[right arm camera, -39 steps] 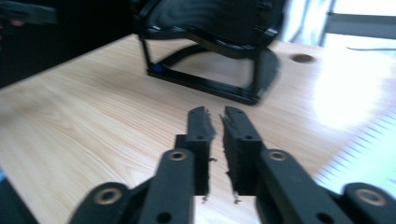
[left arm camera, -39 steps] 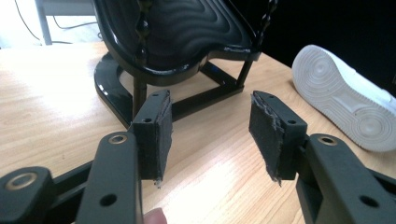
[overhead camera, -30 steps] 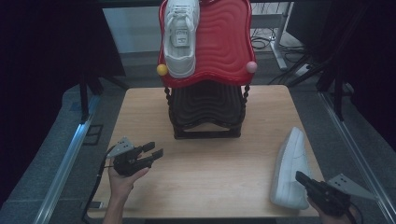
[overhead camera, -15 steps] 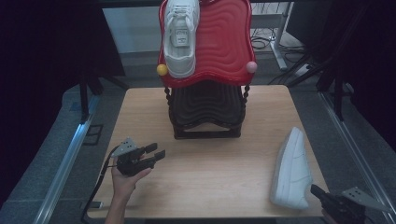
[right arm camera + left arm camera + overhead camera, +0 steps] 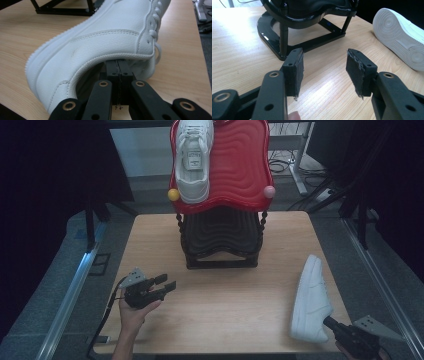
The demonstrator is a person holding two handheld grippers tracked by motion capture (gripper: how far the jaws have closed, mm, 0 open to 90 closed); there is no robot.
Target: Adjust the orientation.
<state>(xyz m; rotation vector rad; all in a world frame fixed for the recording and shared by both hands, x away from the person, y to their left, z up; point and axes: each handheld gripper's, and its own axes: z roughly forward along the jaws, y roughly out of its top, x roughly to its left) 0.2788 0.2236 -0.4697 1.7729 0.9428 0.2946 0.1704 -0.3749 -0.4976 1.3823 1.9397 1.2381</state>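
My right hand-held gripper (image 5: 119,82) has its two jaws pressed flat together, nothing pinched between them, and their tips are pushed into the opening of the white shoe (image 5: 100,47) at its heel end, under the collar rim. I cannot tell whether the pads touch the lining inside. That shoe (image 5: 312,300) lies on its side near the right edge of the surface (image 5: 225,315), heel toward the front right corner, where my right hand-held gripper (image 5: 336,327) comes in, and toe pointing toward the back. My left hand-held gripper (image 5: 162,287) hovers near the front left corner with its jaws spread wide and empty; bare wood shows between its pads (image 5: 298,72), and it points across toward the black base of the shoe rack (image 5: 294,37). That rack (image 5: 222,240) stands at the middle of the back edge, its red wavy top tier (image 5: 240,165) carrying the matching white shoe (image 5: 194,160) on the left half, with the right half free. I judge the job about half done: one shoe is racked, and this second one is not yet lifted. What is left is to get a hold on it, likely by spreading the jaws inside the heel or gripping the collar, carry it over, and set it beside its mate.
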